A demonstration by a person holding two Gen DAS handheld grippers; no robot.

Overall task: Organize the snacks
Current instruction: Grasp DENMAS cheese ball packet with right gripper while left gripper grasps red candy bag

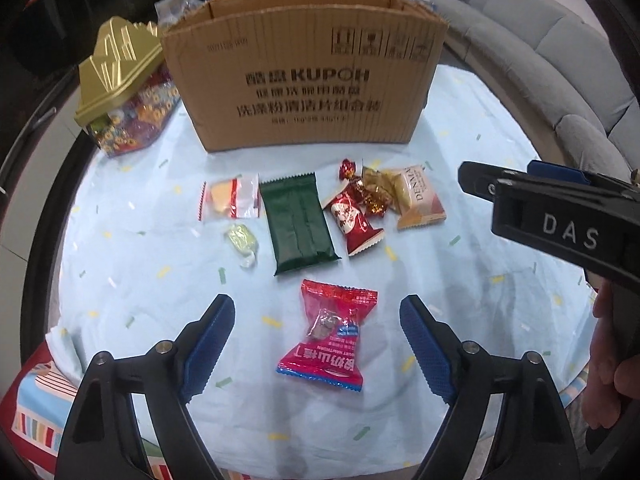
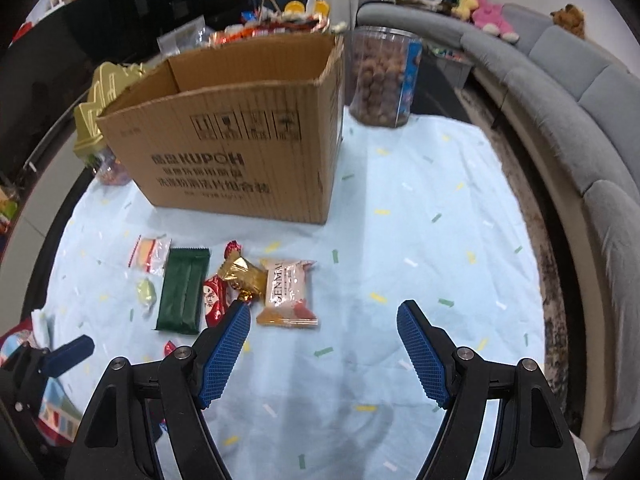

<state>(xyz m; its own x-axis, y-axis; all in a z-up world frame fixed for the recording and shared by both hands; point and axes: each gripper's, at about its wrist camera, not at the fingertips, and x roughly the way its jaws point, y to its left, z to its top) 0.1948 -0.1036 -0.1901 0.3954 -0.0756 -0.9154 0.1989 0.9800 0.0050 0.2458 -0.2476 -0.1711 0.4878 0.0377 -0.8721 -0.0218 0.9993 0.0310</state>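
Between the wide-open, empty left gripper (image 1: 318, 344) a red candy packet (image 1: 328, 338) is seen lying on the light blue tablecloth (image 1: 120, 280), short of the cardboard box (image 1: 304, 80), while in the right view the right gripper (image 2: 324, 354) is likewise held wide open and empty over bare cloth beside a pink biscuit pack (image 2: 286, 292).

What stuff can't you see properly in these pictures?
- Inside of the cardboard box: in both views its front wall hides the bottom, so its contents cannot be told.
- Red hawthorn candy packet: in the right wrist view, almost wholly hidden behind the right gripper finger.
- Jar of brown snacks: blurred in the right wrist view; in the left wrist view the box nearly covers it.
- Small print on the box: too blurry to read.
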